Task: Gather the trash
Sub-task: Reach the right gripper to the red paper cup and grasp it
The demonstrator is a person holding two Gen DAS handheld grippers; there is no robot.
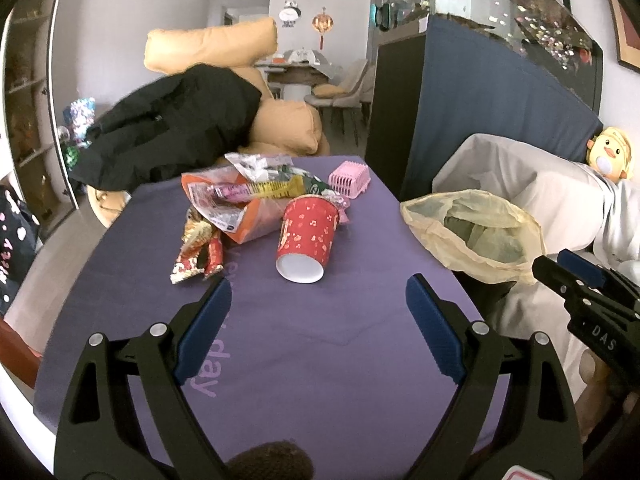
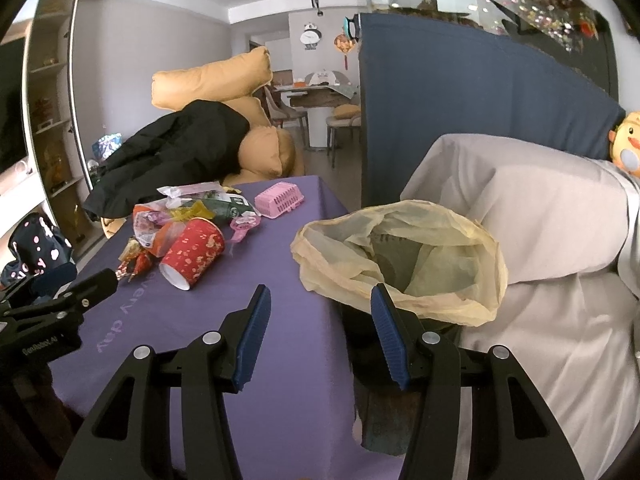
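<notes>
Purple tablecloth [image 1: 320, 340] carries the trash. Left gripper [image 1: 318, 300] gapes wide, empty — advance squarely onto the toppled red cup [image 1: 306, 236]. Right gripper [image 2: 316, 328], parted and empty, hovers near the bin bag [image 2: 400, 252] — keep its mouth clear.

A worktop under a purple cloth [image 1: 320, 344] stands before mustard-yellow leather cushions [image 1: 212, 46] with a black jacket [image 1: 172, 120] thrown over them. Pale grey walls [image 2: 120, 60] run to a far dining table with chairs [image 1: 298, 68]. A dark blue fabric partition [image 2: 460, 120] rises beside a sofa under a beige sheet [image 2: 540, 240]. Open white shelving [image 2: 48, 120] lines the left side.
</notes>
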